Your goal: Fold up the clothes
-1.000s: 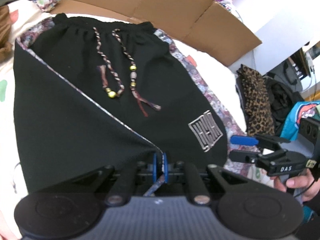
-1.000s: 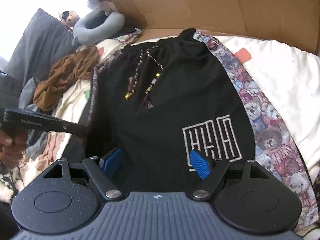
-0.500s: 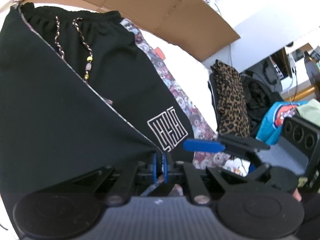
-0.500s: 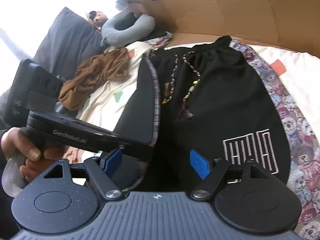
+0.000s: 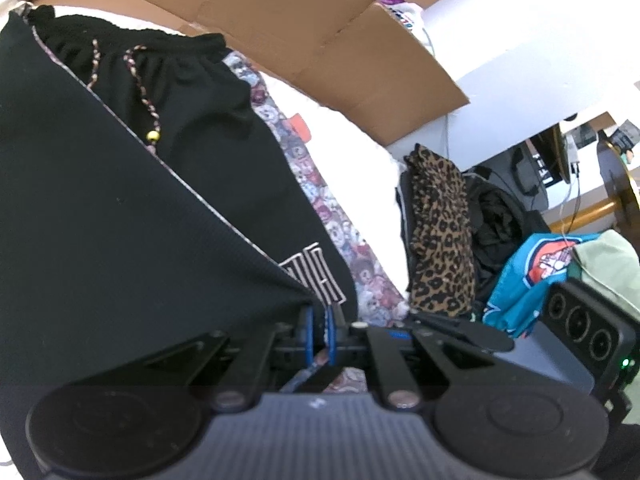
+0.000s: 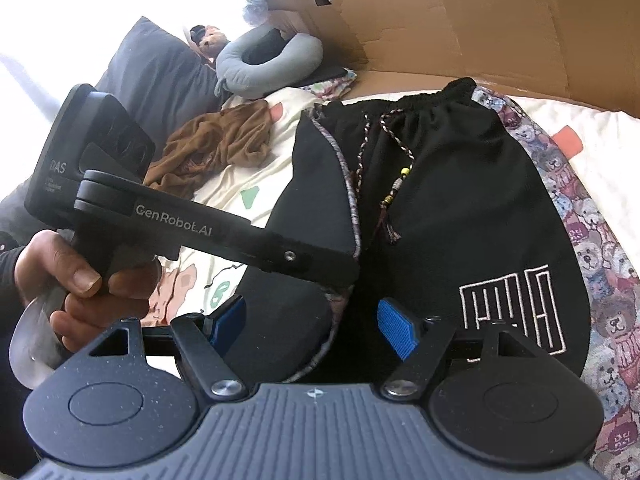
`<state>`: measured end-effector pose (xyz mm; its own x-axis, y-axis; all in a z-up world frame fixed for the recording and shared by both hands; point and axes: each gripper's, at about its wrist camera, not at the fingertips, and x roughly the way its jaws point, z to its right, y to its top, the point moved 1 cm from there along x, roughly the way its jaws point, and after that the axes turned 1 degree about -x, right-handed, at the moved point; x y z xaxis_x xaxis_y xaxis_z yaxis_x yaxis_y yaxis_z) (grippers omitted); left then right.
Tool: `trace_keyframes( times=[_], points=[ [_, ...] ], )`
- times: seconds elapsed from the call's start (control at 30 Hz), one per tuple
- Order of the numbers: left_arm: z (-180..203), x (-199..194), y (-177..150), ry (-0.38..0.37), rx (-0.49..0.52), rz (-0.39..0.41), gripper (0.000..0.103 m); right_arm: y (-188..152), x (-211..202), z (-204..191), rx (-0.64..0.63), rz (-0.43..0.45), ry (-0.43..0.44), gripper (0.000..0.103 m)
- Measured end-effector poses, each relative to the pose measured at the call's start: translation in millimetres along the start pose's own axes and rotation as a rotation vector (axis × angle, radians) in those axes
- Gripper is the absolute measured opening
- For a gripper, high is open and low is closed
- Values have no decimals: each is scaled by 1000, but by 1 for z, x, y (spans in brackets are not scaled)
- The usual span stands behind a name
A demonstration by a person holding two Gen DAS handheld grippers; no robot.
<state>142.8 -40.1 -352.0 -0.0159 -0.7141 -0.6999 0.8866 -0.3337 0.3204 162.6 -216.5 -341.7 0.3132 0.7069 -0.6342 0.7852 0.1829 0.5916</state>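
Black shorts (image 6: 460, 208) with a braided drawstring (image 6: 394, 188) and a white logo (image 6: 512, 312) lie waistband-away on a bed. My left gripper (image 5: 318, 320) is shut on the hem corner of one leg. It holds that leg as a taut flap (image 5: 120, 220) lifted across the other leg, half covering the logo (image 5: 316, 276). From the right wrist view, the left gripper (image 6: 344, 270) reaches in from the left in a person's hand (image 6: 80, 280). My right gripper (image 6: 312, 324) stands open over the shorts' lower edge, its pads apart from the cloth.
Flattened cardboard (image 6: 480, 20) lines the bed's far side. A brown garment (image 6: 212, 148), a grey neck pillow (image 6: 268, 60) and a dark pillow (image 6: 160, 76) lie at the left. A leopard-print garment (image 5: 440, 232) and a teal one (image 5: 532, 276) hang beyond the bed's right edge.
My left gripper carried the held leg rightwards over the other leg, so the flap now hides more of the drawstring and logo. The right gripper stayed open and barely moved.
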Motion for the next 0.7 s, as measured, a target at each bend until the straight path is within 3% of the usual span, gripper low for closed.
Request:
trace_keyframes(
  times=[0.07, 0.13, 0.27, 0.33, 0.43, 0.6, 0.7],
  points=[
    [3, 1, -1, -16, -4, -6, 7, 0, 1, 0, -1, 2, -20, 76],
    [6, 2, -2, -32, -10, -12, 7, 0, 1, 4, 15, 9, -38, 63],
    [14, 4, -3, -58, -5, -15, 7, -3, 2, 12, 37, 19, -68, 47],
    [18, 5, -4, -65, 0, -17, 7, -4, 4, 13, 33, 15, -81, 20],
    [23, 8, -4, -63, 14, -19, 8, -5, 3, 13, 14, 17, -93, 4],
    [31, 6, -4, -71, 56, -18, 13, -8, -3, 20, 21, 28, -122, 1],
    [31, 1, -8, -42, 75, 1, 24, -9, -11, 29, 44, 35, -140, 1]
  ],
)
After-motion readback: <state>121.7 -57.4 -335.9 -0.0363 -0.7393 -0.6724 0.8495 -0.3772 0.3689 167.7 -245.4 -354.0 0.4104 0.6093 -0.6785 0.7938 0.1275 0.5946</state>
